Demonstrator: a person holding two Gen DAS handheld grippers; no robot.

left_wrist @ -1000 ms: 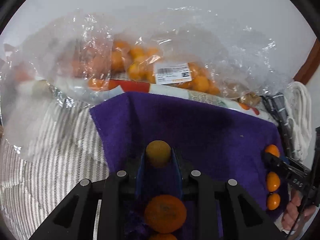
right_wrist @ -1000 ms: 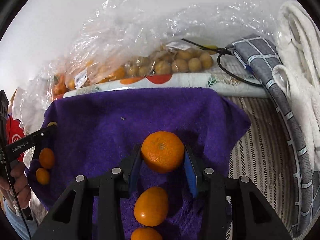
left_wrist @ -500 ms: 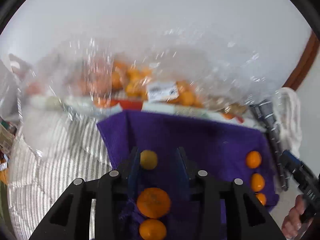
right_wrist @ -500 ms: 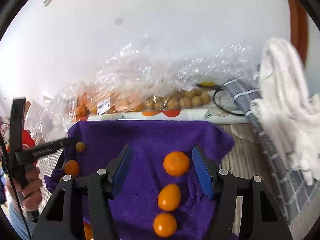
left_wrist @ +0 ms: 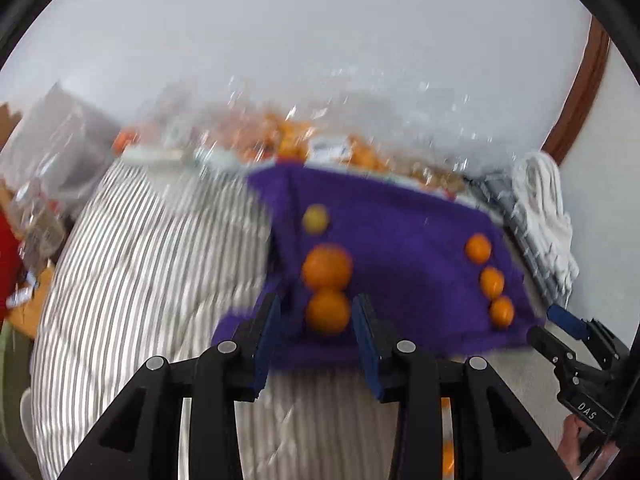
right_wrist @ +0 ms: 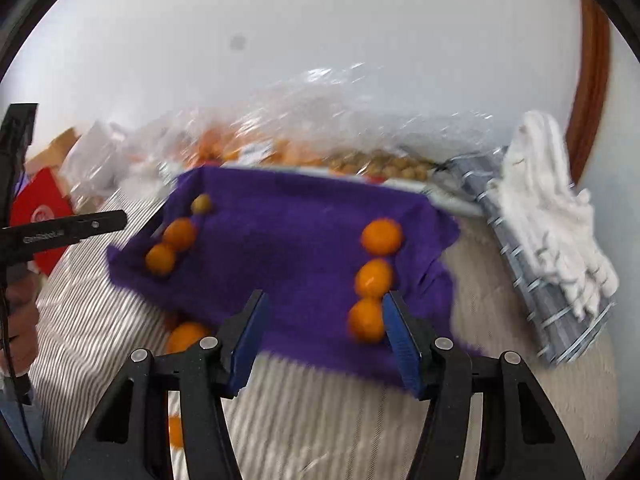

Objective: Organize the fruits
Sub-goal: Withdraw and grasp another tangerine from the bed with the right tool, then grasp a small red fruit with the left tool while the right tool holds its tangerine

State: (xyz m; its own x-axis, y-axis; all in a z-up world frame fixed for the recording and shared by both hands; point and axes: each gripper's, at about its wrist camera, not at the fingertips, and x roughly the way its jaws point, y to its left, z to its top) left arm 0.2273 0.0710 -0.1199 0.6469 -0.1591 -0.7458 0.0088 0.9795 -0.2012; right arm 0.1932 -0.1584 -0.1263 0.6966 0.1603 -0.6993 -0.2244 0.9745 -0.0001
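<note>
Six fruits were seen laid out on a purple towel point(right_wrist: 288, 240) in two columns, one along each side edge. In the right wrist view, the right column held three mandarins: the far one point(right_wrist: 381, 236), the middle one point(right_wrist: 374, 278) and the near one point(right_wrist: 366, 320). The left column held a small yellowish fruit point(right_wrist: 201, 203) at the far end and two mandarins point(right_wrist: 179, 233) point(right_wrist: 160, 259) nearer.

The right gripper point(right_wrist: 324, 334) was held with its fingers spread wide and empty above the near edge of the towel; the near right-column mandarin appeared just inside its right finger point(right_wrist: 402, 338), with contact not discernible through the blur.

The left gripper point(left_wrist: 316, 342) was likewise parted and empty, and a mandarin point(left_wrist: 327, 311) of the left column was framed between its fingertips, untouched by either.

Another mandarin point(right_wrist: 186, 336) was seen off the towel on the striped bedding point(right_wrist: 100, 320). Clear plastic bags of fruit point(right_wrist: 304, 140) lay beyond the far edge, and a white cloth point(right_wrist: 548, 200) lay at the right.
</note>
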